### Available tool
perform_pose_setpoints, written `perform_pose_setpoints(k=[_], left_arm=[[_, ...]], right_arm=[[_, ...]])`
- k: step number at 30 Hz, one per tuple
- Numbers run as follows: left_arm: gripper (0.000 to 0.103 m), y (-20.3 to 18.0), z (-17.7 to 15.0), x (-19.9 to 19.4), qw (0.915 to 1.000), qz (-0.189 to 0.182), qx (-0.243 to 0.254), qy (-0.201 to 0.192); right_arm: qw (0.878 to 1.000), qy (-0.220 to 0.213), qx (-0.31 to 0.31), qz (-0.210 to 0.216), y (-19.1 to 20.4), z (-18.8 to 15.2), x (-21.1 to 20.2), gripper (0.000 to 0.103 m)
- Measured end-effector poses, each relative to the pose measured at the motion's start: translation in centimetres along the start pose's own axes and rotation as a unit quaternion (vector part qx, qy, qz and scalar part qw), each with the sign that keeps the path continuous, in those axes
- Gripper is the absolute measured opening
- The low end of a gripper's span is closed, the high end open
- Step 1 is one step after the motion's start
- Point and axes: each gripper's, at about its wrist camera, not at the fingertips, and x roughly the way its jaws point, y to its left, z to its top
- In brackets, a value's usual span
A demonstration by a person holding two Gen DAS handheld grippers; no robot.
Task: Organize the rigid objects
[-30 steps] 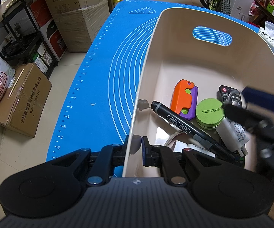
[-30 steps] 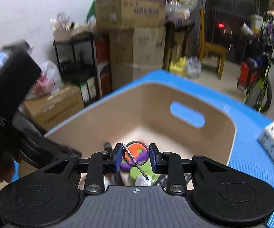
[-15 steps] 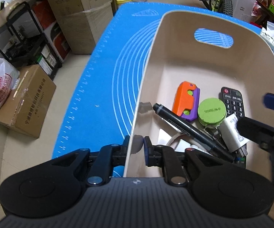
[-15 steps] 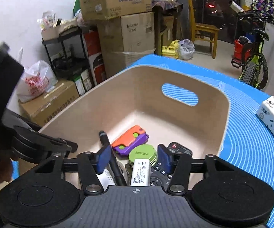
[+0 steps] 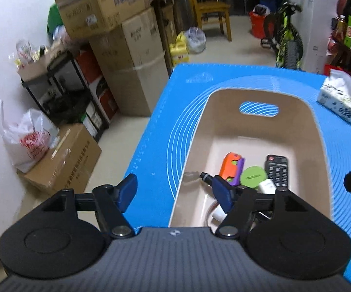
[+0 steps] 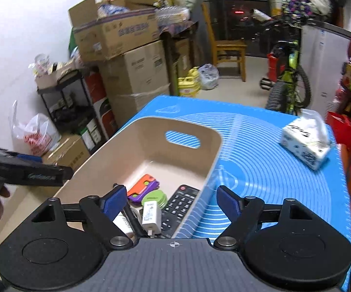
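Note:
A beige bin (image 5: 321, 141) (image 6: 214, 150) stands on the blue mat (image 5: 161, 131) (image 6: 268, 165). Inside lie an orange and purple toy (image 5: 231, 165) (image 6: 143, 187), a green round tin (image 5: 252, 175) (image 6: 154, 198), a black remote (image 5: 277, 170) (image 6: 179, 205), a white charger (image 5: 266, 186) (image 6: 151, 217) and a black marker (image 5: 206, 177). My left gripper (image 5: 176, 193) is open and empty, raised over the bin's near left wall. My right gripper (image 6: 170, 200) is open and empty above the bin's near right corner.
A tissue box (image 5: 338, 97) (image 6: 305, 143) sits on the mat's far right. Cardboard boxes (image 5: 131, 56), a black shelf (image 5: 66, 90), a white bag (image 5: 27, 141) and a floor box (image 5: 63, 160) crowd the left. A chair (image 5: 209, 9) and a bicycle (image 5: 285, 34) stand behind.
My left gripper let go of the bin's wall, opened wide and rose back. My right gripper dropped the key ring into the bin, opened wider and pulled up and away.

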Motion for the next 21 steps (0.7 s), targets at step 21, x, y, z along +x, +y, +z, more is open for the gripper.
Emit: perform_pose_setpoints(k=[21], left_arm=[[0.074, -4.2, -6.9, -13.4, 0.9965, -0.047, 0.010, -0.068]], right_arm=[[0.998, -0.036, 0.017, -0.048, -1.2, -6.5, -15.6, 0.096]])
